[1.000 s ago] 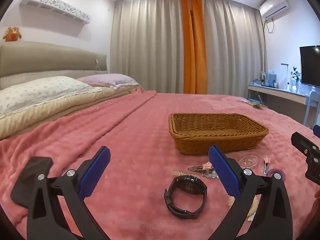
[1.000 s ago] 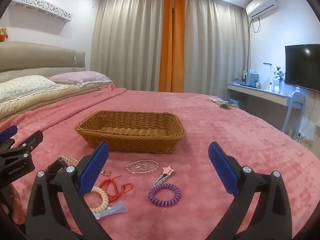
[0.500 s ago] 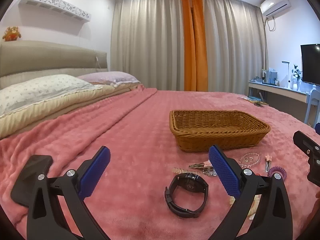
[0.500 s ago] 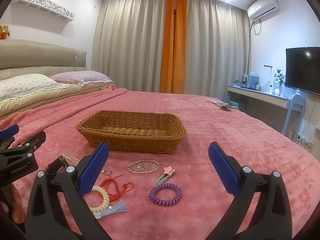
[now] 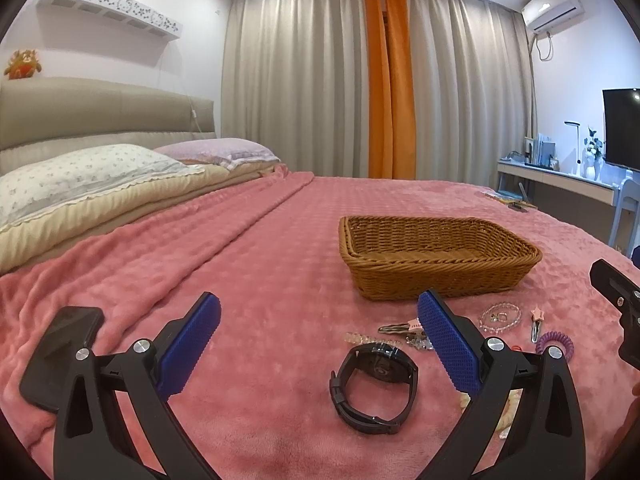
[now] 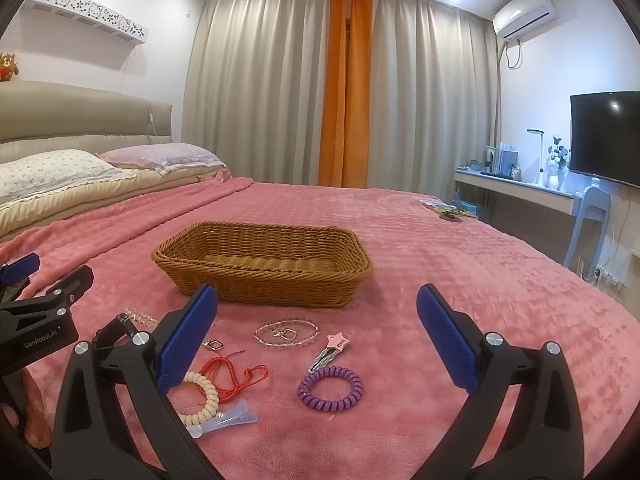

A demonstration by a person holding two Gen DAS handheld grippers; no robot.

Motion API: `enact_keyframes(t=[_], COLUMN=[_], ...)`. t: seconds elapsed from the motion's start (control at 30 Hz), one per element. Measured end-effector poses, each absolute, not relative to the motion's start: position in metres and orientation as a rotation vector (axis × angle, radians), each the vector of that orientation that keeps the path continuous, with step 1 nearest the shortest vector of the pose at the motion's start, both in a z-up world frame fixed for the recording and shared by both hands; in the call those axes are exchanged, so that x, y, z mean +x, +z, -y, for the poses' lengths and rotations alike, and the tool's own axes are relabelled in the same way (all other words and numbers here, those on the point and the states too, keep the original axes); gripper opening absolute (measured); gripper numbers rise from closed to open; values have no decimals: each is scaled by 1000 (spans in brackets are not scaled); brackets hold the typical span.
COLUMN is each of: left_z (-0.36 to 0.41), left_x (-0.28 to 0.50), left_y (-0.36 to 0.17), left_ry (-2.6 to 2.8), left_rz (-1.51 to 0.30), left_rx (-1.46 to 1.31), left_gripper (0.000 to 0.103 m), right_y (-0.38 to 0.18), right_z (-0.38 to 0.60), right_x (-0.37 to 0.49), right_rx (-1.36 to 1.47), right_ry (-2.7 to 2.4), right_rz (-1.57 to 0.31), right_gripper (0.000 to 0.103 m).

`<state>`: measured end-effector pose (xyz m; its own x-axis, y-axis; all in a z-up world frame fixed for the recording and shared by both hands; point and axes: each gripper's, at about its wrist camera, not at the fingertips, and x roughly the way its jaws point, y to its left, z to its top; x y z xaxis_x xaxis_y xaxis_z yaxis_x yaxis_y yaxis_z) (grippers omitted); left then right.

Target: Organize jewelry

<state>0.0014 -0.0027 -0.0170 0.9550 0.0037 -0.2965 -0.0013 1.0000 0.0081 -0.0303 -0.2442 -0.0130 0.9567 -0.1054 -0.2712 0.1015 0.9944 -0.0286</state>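
Black watch (image 5: 374,386) lies on the bed just ahead of the left tool (image 5: 319,344), between its wide-open jaws; the empty wicker basket (image 5: 438,262) sits farther off, slightly right. Right tool (image 6: 317,338) gapes wide over the purple coil tie (image 6: 330,388).

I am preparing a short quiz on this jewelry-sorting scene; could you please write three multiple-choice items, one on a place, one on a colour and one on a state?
1. Where does the black watch lie?
A. in the basket
B. on the pink blanket, between the left gripper's fingers in its view
C. on a pillow

2. What colour is the coiled hair tie?
A. purple
B. green
C. white

3. What is the state of the wicker basket?
A. full
B. overturned
C. upright and empty

Answers: 1 B, it rests on the blanket before the basket; 2 A, its coils are violet; 3 C, its bare floor shows.
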Motion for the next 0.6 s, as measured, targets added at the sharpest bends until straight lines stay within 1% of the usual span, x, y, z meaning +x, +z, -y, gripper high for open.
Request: enact_keyframes(t=[0.6], left_z=[5], left_x=[3], left_y=[-19], left_ry=[5], left_rz=[-309], left_rx=[7], left_gripper=[95], right_y=[-14], right_z=[244], right_x=[-30], right_rx=[-60], right_ry=[-115], right_rz=[-264], right_gripper=[95])
